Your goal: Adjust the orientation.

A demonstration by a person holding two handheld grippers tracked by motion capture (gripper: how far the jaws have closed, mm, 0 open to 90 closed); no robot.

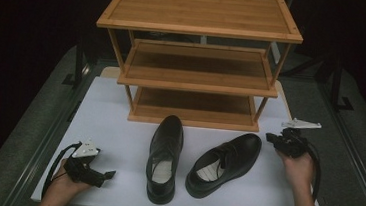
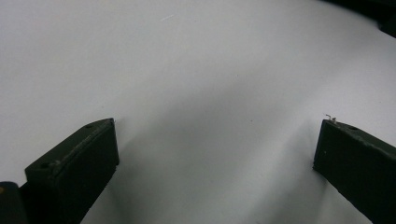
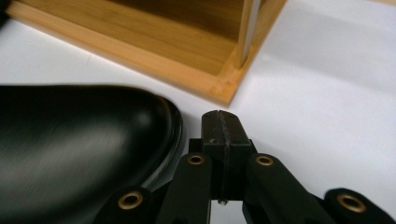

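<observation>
Two black leather dress shoes lie on the white table in front of a wooden shoe rack. The left shoe points its toe at the rack. The right shoe is angled, its toe toward the right. My right gripper hovers just right of that toe with its jaws shut and nothing between them. In the right gripper view, my right gripper sits beside the shoe's toe, near the rack's bottom corner. My left gripper rests at the front left, open over bare table.
The rack has three shelves, with nothing on any of them, and its base stands at the table's back middle. Dark floor and stand legs surround the table. White tabletop lies between my left gripper and the left shoe.
</observation>
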